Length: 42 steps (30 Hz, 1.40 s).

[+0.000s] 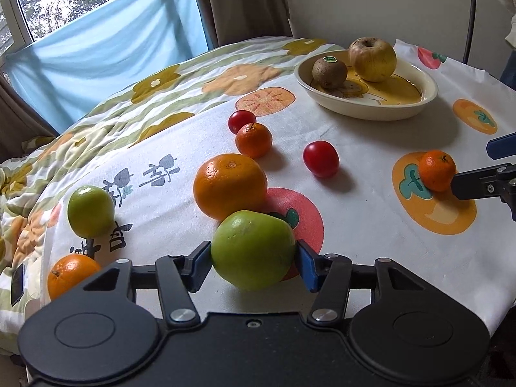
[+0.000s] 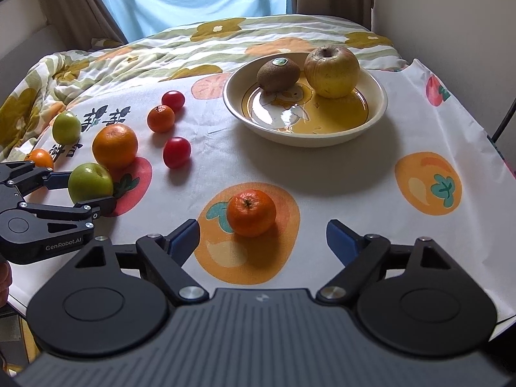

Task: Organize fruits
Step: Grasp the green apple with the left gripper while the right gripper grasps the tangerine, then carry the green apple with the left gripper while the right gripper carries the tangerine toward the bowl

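Observation:
My left gripper [image 1: 253,258] [image 2: 87,192] is shut on a green apple [image 1: 253,250] [image 2: 90,182] that rests on the printed cloth, one blue pad against each side. A large orange [image 1: 229,185] touches the apple from behind. My right gripper [image 2: 261,230] [image 1: 477,164] stands open, and a small mandarin [image 2: 251,213] [image 1: 437,174] sits just ahead between its fingertips, untouched. A cream dish [image 2: 306,140] [image 1: 364,113] at the back right holds a kiwi [image 2: 278,74] and a yellow apple [image 2: 332,72].
Loose on the cloth lie another mandarin [image 1: 253,139], two cherry tomatoes [image 1: 242,121] [image 1: 321,158], a smaller green fruit [image 1: 91,210] and an orange [image 1: 71,274] near the left edge. A rumpled quilt [image 2: 38,74] and curtains lie behind. The table drops off at the right.

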Each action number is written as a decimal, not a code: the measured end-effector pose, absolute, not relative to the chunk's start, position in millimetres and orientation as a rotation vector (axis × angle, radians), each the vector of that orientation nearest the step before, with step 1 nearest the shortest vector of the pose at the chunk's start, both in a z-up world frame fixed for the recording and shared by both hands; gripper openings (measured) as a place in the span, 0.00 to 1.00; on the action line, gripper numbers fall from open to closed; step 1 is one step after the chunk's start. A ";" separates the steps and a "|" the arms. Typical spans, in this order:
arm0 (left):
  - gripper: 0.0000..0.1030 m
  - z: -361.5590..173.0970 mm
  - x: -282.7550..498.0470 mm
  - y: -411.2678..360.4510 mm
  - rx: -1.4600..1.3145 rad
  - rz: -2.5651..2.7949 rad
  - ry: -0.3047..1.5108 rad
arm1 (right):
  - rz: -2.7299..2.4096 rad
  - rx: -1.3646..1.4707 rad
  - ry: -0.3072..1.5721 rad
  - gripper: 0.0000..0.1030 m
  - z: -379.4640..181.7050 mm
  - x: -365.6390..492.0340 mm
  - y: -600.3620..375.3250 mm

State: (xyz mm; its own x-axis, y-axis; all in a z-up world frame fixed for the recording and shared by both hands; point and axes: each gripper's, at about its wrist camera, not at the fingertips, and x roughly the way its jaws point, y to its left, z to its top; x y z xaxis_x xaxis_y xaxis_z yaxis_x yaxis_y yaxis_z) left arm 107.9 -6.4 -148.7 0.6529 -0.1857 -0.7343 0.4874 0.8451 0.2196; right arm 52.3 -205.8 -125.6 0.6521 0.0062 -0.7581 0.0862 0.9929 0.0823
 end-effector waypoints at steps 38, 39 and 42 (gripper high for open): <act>0.57 -125.7 77.5 9.4 0.289 -0.305 0.807 | 0.013 0.057 0.857 0.52 -129.3 76.9 -201.1; 0.57 -122.4 75.8 8.5 0.280 -0.303 0.805 | 0.015 0.057 0.852 0.52 -126.2 75.5 -202.1; 0.57 -111.1 70.8 3.8 0.266 -0.289 0.793 | 0.020 0.059 0.835 0.52 -115.1 73.9 -206.6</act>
State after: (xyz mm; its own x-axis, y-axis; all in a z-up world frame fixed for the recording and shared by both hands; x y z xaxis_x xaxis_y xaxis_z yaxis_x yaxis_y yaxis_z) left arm 70.8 3.8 -111.1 0.6665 -0.1537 -0.7295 0.3512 0.9279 0.1254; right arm 73.9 -206.6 -115.1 0.6711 0.0415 -0.7402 0.0052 0.9981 0.0606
